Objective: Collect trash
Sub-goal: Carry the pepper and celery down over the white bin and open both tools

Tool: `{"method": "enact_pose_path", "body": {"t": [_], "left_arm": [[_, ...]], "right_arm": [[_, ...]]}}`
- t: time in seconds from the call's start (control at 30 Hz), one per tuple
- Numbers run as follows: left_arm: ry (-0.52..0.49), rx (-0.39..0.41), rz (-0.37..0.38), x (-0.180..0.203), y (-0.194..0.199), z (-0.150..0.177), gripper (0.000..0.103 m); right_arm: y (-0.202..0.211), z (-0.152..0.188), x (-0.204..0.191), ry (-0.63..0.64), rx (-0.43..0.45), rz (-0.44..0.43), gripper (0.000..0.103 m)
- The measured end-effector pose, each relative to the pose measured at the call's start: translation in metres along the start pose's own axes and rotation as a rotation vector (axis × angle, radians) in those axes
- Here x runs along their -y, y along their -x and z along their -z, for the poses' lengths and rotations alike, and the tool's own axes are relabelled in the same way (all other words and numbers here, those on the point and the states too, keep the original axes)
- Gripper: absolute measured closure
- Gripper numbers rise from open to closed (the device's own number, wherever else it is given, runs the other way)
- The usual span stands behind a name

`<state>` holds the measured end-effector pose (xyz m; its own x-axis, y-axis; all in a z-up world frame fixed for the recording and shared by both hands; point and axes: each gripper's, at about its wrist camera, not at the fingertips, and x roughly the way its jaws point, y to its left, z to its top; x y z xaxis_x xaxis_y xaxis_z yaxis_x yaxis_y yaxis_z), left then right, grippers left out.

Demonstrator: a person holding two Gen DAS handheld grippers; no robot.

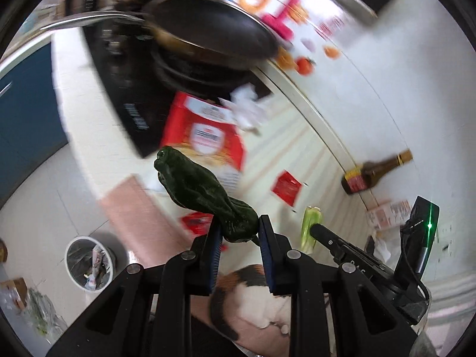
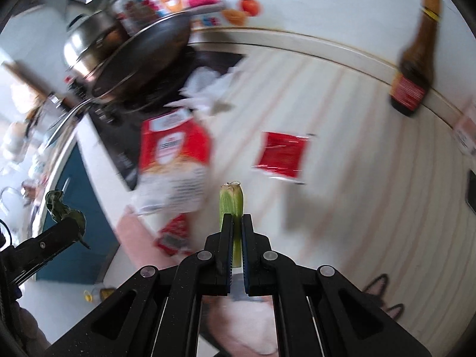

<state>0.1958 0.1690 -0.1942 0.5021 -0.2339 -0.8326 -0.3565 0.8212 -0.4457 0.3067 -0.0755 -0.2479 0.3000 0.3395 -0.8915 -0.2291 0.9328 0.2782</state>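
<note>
My left fingers (image 1: 239, 232) pinch the pepper (image 1: 202, 192), right fingers (image 2: 236, 235) pinch the stalk (image 2: 232, 205); the bin (image 1: 89, 263) sits far left, nearer my left hand.

A wilted pepper (image 1: 205, 196) is being held between the fingers of the left tool (image 1: 238, 232), and a leaf scrap (image 2: 231, 208) in the right tool (image 2: 236, 238). Beyond them, a large packet (image 1: 205, 136) is lying on the worktop (image 1: 297, 136) just before the pan (image 1: 214, 29), with a sachet (image 1: 287, 187) to its right and a bottle (image 1: 372, 172) further right. A bin (image 1: 89, 263) is standing on the floor at the left.
</note>
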Motion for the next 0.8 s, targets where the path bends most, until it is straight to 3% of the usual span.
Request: {"method": "enact_pose_path", "body": {"t": [0.1, 0.23, 0.47, 0.63, 0.8], "left_arm": [[0.073, 0.029, -0.024, -0.040, 0.021, 0.007, 0.082], [0.228, 0.059, -0.090, -0.121, 0.047, 0.036, 0.082], [0.521, 0.058, -0.195, -0.276, 0.053, 0.124, 0.082], [0.694, -0.008, -0.206, -0.389, -0.011, 0.193, 0.082], [0.787, -0.093, -0.173, -0.489, -0.122, 0.244, 0.082]], "right_arm": [[-0.007, 0.007, -0.046, 0.077, -0.025, -0.060, 0.098], [-0.030, 0.031, -0.114, 0.206, -0.094, -0.144, 0.098], [-0.122, 0.129, -0.241, 0.436, -0.281, -0.257, 0.098], [-0.250, 0.226, -0.284, 0.497, -0.441, -0.257, 0.098], [-0.393, 0.305, -0.280, 0.492, -0.547, -0.226, 0.098]]}}
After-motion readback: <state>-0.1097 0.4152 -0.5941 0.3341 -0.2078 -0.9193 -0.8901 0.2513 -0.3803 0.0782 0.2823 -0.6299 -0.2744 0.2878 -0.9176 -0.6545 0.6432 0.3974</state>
